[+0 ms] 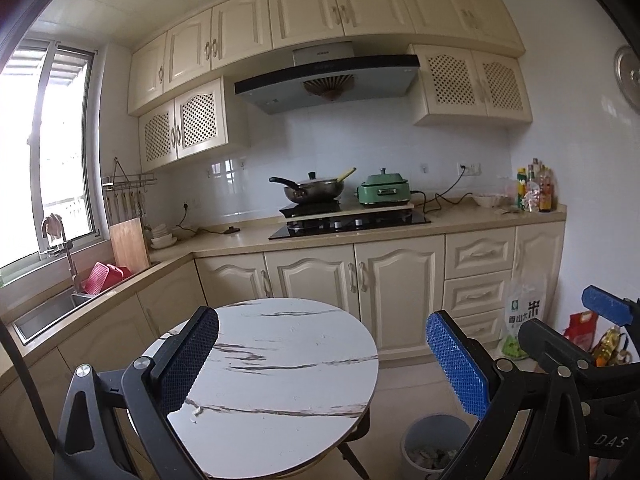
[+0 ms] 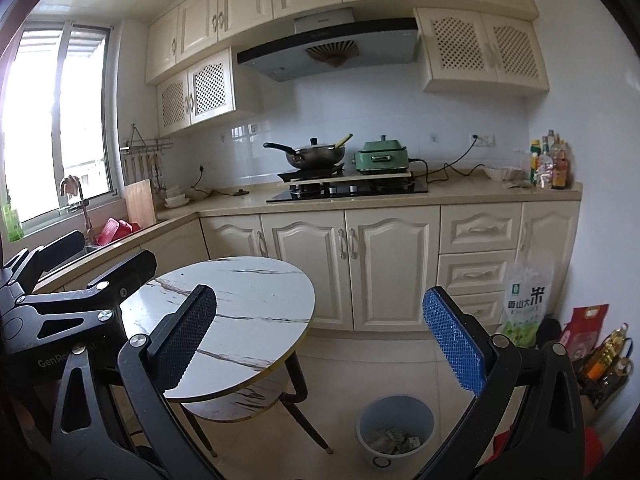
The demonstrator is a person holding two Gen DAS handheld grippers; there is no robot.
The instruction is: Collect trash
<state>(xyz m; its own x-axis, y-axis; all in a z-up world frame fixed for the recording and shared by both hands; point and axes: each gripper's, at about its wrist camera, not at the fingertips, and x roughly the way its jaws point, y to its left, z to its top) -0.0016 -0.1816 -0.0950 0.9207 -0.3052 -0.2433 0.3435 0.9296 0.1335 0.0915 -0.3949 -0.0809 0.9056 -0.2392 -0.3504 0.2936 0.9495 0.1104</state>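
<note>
A grey bin [image 2: 394, 430] stands on the floor to the right of the round marble table [image 2: 248, 304], with crumpled paper scraps [image 2: 396, 440] inside. In the left wrist view the bin [image 1: 434, 446] shows low between the fingers, right of the table [image 1: 280, 360]. My left gripper [image 1: 322, 364] hangs open above the tabletop, holding nothing. My right gripper [image 2: 320, 344] is open too, raised over the floor between table and bin. The right gripper [image 1: 584, 336] appears at the right edge of the left wrist view; the left gripper [image 2: 76, 280] at the left of the right wrist view.
Cream cabinets [image 2: 352, 264] and a counter run along the back with a hob, wok [image 2: 314, 156] and green cooker [image 2: 382, 160]. A sink [image 1: 48, 312] lies at the left. A rice bag [image 2: 524, 300], red bag and oil bottles [image 2: 608, 356] stand by the right wall.
</note>
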